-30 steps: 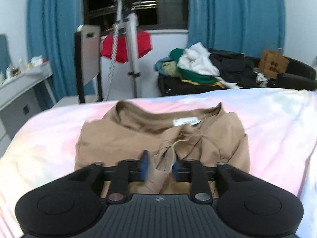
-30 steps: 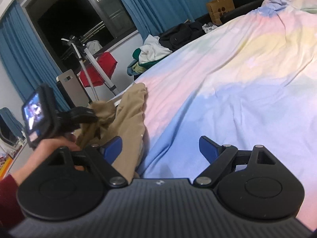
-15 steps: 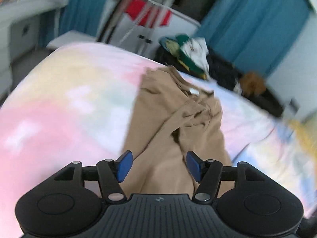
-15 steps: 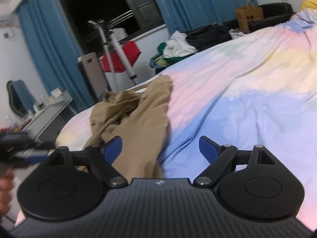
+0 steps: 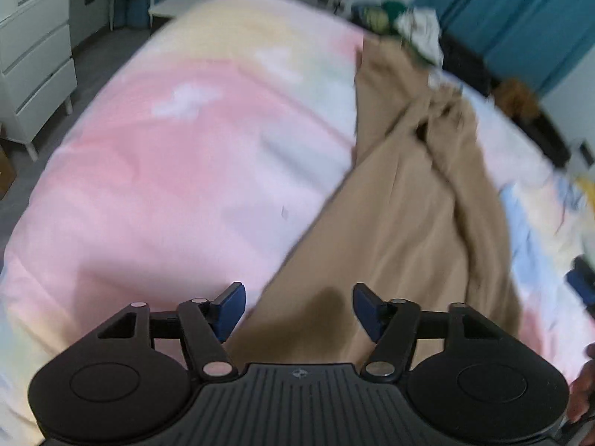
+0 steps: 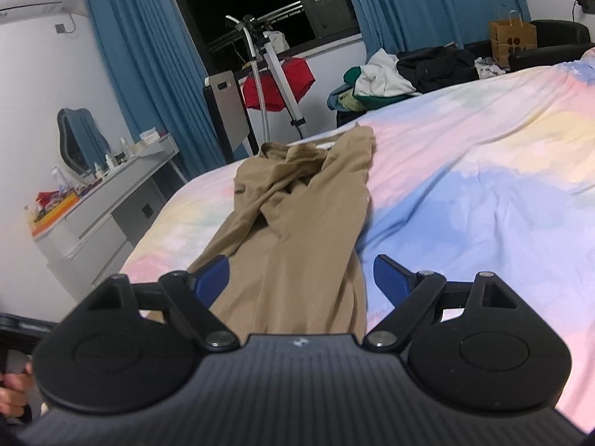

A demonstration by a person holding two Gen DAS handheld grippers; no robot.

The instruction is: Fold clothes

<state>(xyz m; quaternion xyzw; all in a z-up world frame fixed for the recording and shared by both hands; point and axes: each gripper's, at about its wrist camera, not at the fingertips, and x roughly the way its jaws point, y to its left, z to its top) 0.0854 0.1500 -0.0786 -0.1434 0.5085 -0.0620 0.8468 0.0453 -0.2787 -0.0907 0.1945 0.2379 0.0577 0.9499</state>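
Observation:
A tan shirt lies on the pastel bedspread, folded lengthwise into a long strip with its sleeves crossed near the collar. It also shows in the right wrist view, collar at the far end. My left gripper is open and empty over the strip's near left edge. My right gripper is open and empty over the strip's near end.
A white dresser stands left of the bed. Past the bed's far edge are a pile of clothes, a steamer stand with a red garment, a desk and a paper bag.
My left gripper opened, let go of the shirt fold and pulled back toward the near end. My right gripper swung left until the strip lay between its fingers.

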